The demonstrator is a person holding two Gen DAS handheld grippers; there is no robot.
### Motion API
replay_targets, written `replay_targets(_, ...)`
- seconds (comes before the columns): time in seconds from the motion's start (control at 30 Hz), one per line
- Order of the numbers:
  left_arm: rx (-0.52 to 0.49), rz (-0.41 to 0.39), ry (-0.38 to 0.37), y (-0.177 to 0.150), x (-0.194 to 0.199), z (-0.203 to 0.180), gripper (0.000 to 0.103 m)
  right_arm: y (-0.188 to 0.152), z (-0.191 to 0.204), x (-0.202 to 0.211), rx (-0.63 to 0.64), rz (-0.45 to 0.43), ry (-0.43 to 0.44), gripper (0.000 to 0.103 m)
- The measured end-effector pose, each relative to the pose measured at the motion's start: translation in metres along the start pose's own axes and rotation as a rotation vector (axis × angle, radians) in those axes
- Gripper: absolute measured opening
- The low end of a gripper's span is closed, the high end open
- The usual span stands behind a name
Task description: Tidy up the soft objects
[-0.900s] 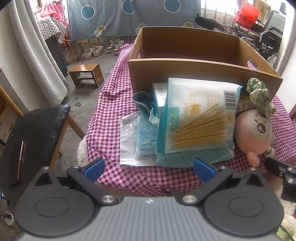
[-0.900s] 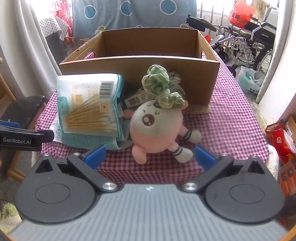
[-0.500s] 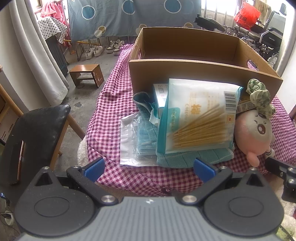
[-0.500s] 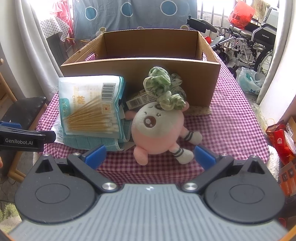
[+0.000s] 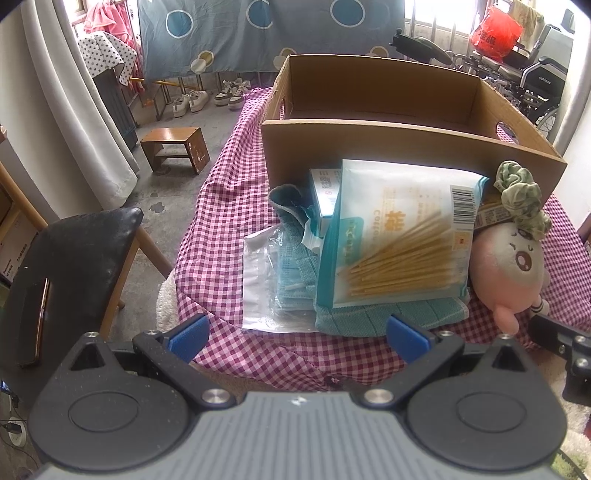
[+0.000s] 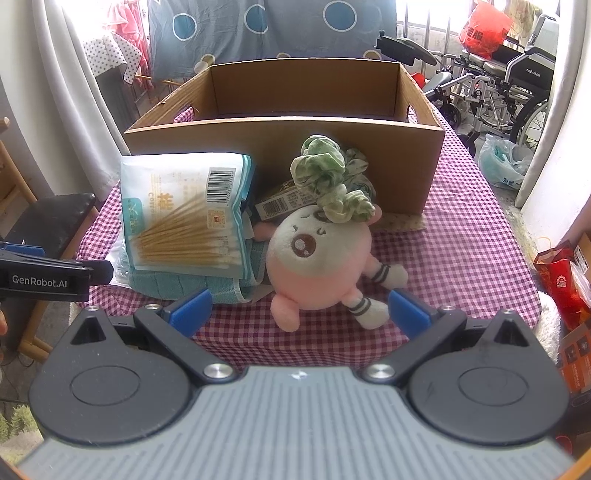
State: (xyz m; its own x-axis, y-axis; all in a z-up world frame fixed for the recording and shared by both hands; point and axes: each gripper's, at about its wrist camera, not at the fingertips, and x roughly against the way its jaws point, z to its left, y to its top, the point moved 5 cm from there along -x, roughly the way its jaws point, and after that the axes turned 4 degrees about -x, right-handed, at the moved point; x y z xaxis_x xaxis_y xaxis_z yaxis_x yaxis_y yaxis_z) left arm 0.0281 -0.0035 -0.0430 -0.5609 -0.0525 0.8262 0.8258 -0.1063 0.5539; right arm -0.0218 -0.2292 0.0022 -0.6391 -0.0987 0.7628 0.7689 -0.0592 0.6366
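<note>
Daylight is pouring in from the barred window [image 6: 436,22], blowing it out white. Fisheye distortion is bending and darkening the edges; the centres are staying sharp.

Matt cardboard box [image 6: 280,147], fuzzy plush toy [image 6: 317,266], glossy plastic swab packet [image 6: 184,210]

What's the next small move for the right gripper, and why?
Probably ease the right gripper forward and down over the plush toy. Its jaws stand wide open and empty, the toy lies right ahead on the checked tablecloth, and the cardboard box behind it looks empty.
</note>
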Motion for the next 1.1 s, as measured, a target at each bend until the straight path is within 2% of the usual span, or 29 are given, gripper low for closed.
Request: replay_targets(1.1, -0.012, 0.016, 0.004, -0.0013, -0.0032, -0.0008, 0.102, 0.0002, -0.0007, -0.0027, -0.002, 0.004, 0.008, 0.102)
